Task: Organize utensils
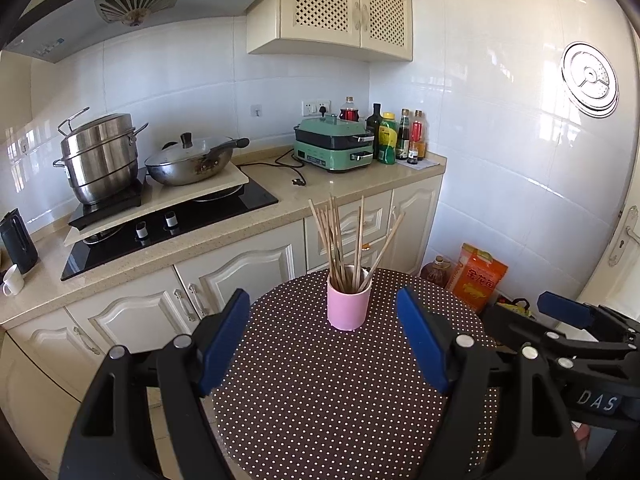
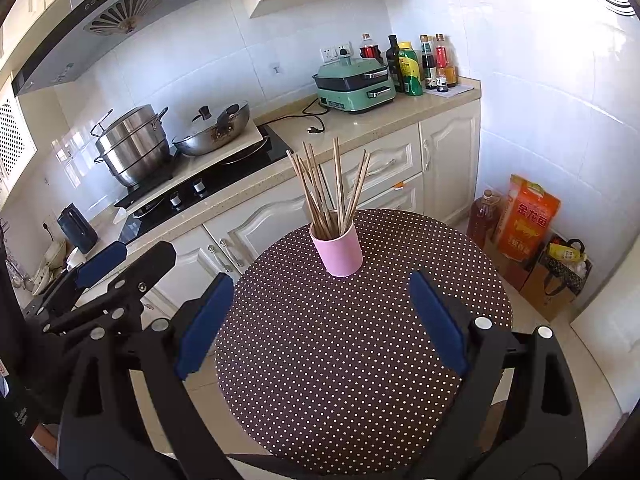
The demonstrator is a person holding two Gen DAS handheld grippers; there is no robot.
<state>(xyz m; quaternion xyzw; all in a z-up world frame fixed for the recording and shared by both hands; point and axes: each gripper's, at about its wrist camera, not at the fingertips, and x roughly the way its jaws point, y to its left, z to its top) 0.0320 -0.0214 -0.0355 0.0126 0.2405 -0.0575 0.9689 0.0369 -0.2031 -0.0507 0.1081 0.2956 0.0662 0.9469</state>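
- Kitchen counter (image 1: 224,224) runs along the back wall, with cream cabinets under it and a black cooktop (image 1: 180,216) set into it.
- On the cooktop side there's a steel stacked pot (image 1: 98,160) and, just beside it, a lidded wok (image 1: 192,158) sitting on a pale board.
- Further along the counter is a mint green electric cooker (image 1: 336,144) with a bunch of bottles (image 1: 400,136) crowded right next to it.
- Closest thing is a round table (image 1: 340,392) in a brown cloth with white polka dots.
- Left gripper (image 1: 324,340) hangs over the near half of the table, blue pads spread wide, nothing between them.
- Right gripper (image 2: 320,324) is doing the same from its own side, pads wide apart and empty. Each one shows up at the edge of the other's view.
- Pink cup (image 1: 348,302) stands upright toward the far edge of the table, well ahead of both grippers and touching neither.
- Chopsticks (image 1: 344,236) are plain light wood, thin, a loose bundle standing in the cup and fanning outward at the top, with 1 leaning way out to the right in the left wrist view.
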